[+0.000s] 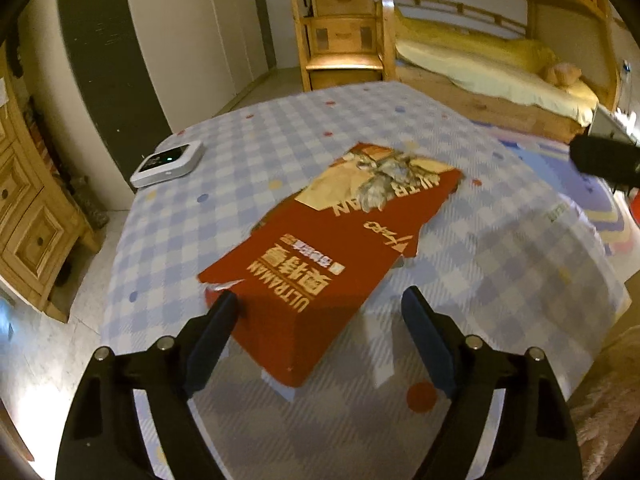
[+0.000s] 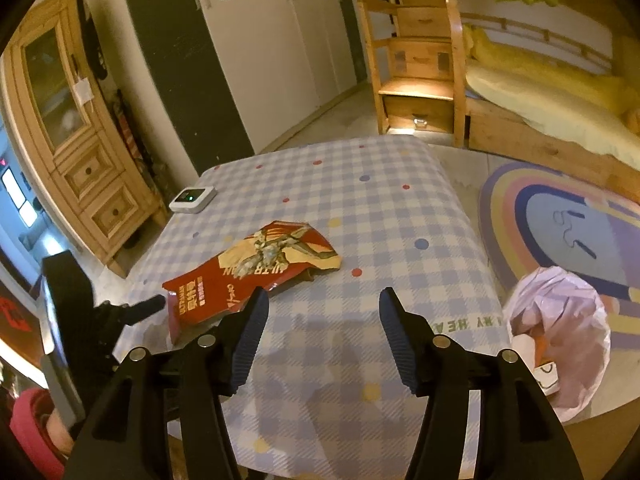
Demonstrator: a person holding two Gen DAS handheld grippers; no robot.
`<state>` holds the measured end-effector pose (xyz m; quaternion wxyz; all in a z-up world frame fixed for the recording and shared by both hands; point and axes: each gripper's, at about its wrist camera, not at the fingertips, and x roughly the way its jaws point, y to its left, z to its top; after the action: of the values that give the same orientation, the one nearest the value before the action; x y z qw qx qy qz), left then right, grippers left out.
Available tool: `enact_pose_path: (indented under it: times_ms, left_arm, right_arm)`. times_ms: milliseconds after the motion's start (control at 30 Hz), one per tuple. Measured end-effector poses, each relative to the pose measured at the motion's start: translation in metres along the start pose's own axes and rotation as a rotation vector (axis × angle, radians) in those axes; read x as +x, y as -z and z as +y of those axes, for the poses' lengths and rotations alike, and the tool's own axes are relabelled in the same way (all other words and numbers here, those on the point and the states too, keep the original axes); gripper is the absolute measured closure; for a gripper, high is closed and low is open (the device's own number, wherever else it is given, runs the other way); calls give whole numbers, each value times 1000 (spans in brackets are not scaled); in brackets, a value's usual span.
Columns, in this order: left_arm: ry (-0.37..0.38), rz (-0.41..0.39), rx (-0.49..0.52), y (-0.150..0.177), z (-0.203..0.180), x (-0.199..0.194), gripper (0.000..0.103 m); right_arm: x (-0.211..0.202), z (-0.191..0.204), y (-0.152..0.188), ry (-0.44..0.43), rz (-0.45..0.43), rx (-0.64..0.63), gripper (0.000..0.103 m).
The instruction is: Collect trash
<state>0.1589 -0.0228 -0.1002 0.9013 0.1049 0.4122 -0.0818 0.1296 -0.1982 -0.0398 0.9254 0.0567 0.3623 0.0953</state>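
Note:
A torn red Ultraman carton (image 1: 320,256) lies flat on the checked tablecloth (image 1: 280,128); it also shows in the right wrist view (image 2: 244,276). My left gripper (image 1: 320,300) is open just above the carton's near end, its fingers either side of it, not touching. My right gripper (image 2: 322,300) is open and empty over the cloth, to the right of the carton. A pale pink trash bag (image 2: 560,328) stands open on the floor to the right of the table.
A small white device (image 1: 168,164) with a green light sits at the table's far left corner. A wooden cabinet (image 2: 76,120) stands left, a wooden bunk bed (image 2: 540,92) and stair drawers behind. A round rug (image 2: 568,216) lies on the floor at right.

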Motion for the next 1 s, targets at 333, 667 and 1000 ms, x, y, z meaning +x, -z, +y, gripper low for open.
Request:
enact_pose_path:
  times_ms: [333, 667, 1000]
  left_arm:
    - [28, 14, 18, -8, 1, 8, 46]
    - [102, -88, -4, -23, 17, -46, 93]
    - [254, -37, -186, -19, 61, -78, 103]
  right_arm:
    - [-9, -2, -1, -17, -10, 4, 44]
    - [-16, -4, -1, -11, -17, -8, 44]
    - [-10, 3, -1, -25, 2, -19, 44]
